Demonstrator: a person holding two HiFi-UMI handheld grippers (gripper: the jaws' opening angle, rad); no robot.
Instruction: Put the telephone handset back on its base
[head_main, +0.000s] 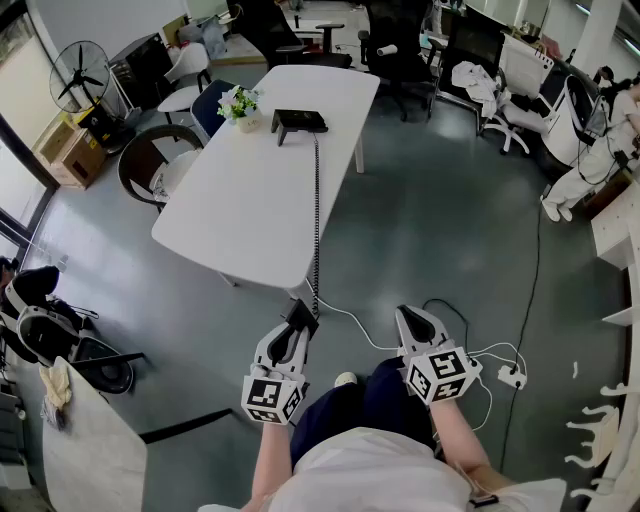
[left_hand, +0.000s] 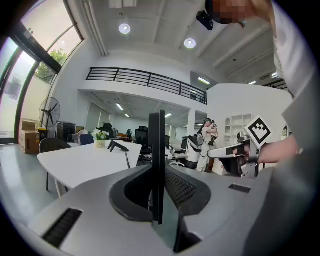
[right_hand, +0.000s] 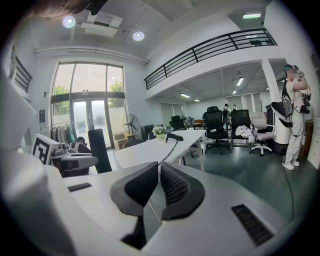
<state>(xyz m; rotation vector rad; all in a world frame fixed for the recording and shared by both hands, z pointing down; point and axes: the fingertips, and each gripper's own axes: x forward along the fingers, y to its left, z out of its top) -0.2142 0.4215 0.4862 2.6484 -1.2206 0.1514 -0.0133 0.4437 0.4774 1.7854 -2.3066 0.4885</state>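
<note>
Nearest to the person, the left gripper (head_main: 292, 338) has its fingers (left_hand: 186, 190) clamped on the slim black plastic telephone handset (left_hand: 155, 165). It stands upright and edge-on between them, out in the air over the grey floor and well apart from where it belongs. The right gripper (head_main: 415, 325) is just to the right of it, fingers (right_hand: 176, 186) pressed together with nothing in them, so it's basically a spare hand right now.

From the handset a black coiled cord (head_main: 317, 210) runs away over the near edge of the long white counter (head_main: 240, 200) and along its top to the flat black telephone base (head_main: 300, 121) at the far end. A small pot of white flowers (head_main: 242, 105) sits just left of the base.

My take on handling: the handset looks like light, stiff, smooth plastic, so it won't flex, but it could twist or slip in a narrow pinch. The springy cord will probably tug on it, less so closer to the base. I'd grip around the middle of the handle so both ends are free to drop into the cradle, then lay it flat and lined up with the base. Watch the flower pot, plus the white cable and power strip (head_main: 512, 376) on the floor off to the right when walking over.
</note>
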